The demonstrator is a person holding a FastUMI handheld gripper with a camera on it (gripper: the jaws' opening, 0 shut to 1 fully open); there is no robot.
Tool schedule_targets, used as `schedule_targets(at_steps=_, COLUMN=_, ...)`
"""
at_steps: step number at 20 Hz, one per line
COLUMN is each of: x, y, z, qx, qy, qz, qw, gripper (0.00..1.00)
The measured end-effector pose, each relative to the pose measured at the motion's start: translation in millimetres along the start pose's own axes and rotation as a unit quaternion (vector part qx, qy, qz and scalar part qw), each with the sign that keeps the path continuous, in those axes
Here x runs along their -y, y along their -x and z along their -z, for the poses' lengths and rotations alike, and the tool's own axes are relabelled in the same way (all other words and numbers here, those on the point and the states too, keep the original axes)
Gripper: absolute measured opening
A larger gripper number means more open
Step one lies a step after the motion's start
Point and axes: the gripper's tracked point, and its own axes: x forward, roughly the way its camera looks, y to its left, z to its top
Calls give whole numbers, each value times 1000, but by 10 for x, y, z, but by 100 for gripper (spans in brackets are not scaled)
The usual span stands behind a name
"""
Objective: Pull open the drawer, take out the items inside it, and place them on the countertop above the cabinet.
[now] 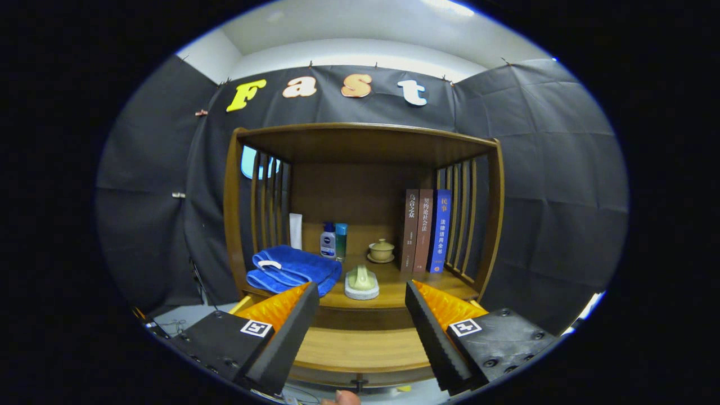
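Hand-held gripper (361,332) gapes empty above the pulled-out wooden drawer (363,349); its contents are hidden, so unloading to the tabletop (394,289) seems pending.

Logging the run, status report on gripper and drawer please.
Gripper open, holding nothing. Drawer pulled open between the fingers. Towel and brush on the countertop.

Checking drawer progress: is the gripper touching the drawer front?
Apart. The gripper view shows the gripper open, its fingers spread above the pulled-out drawer, holding nothing; the knob lies below them.
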Motion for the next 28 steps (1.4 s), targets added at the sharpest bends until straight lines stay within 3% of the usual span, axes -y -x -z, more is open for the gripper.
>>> schedule_targets(at_steps=6, x=-8, y=257, z=620, qx=14, qy=45, qz=-4, qw=999, gripper=98)
schedule_targets(at_steps=11, x=-92, y=389, z=1300, qx=-7, qy=32, qz=-22, qw=999, gripper=98)
schedule_targets(at_steps=16, x=43, y=376, z=1793, qx=-33, qy=45, qz=-11, qw=998, gripper=99)
schedule_targets(at_steps=28, x=195, y=238, z=2117, qx=-66, qy=34, qz=7, qw=997, gripper=99)
